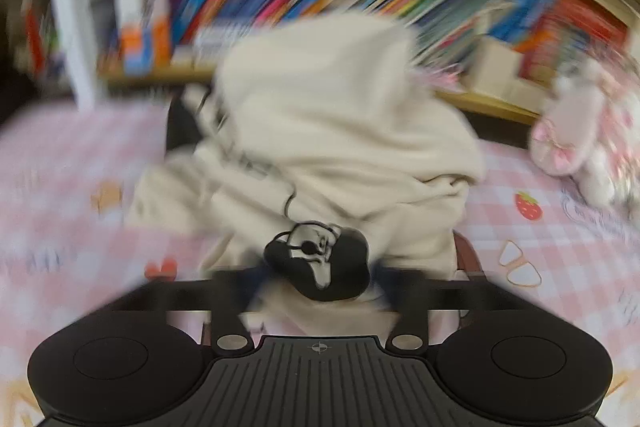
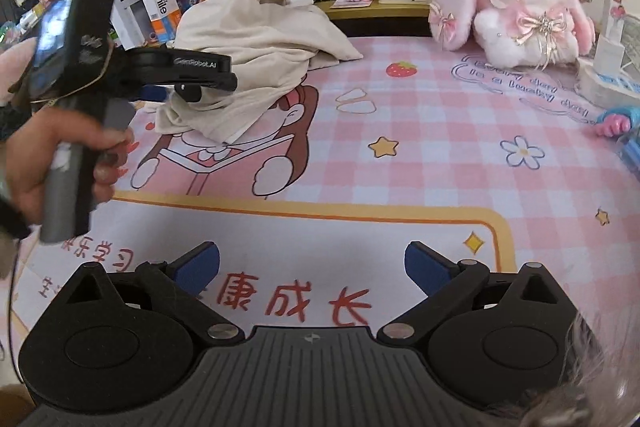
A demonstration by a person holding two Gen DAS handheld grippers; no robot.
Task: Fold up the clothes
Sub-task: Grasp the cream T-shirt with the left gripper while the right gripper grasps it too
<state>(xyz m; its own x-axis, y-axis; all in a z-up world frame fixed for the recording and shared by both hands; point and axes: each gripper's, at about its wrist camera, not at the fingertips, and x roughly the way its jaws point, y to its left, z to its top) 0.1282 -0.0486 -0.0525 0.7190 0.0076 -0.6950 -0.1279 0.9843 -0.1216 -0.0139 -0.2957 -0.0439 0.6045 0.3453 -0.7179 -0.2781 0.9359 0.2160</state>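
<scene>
The cream garment (image 2: 256, 55) lies bunched at the back of the worktop (image 2: 400, 179), near the books. The left hand-held gripper (image 1: 316, 267) pinches its near edge, likely to drag it flat; the right hand-held gripper (image 2: 312, 263) hangs spread and empty, well apart, probably ready for another edge

A cream-coloured garment (image 2: 256, 39), crumpled and unfolded, rises in a loose heap at the far left of the pink checked mat, one edge lifted off it (a black-and-white printed patch (image 1: 318, 261) shows on the near fabric).
</scene>
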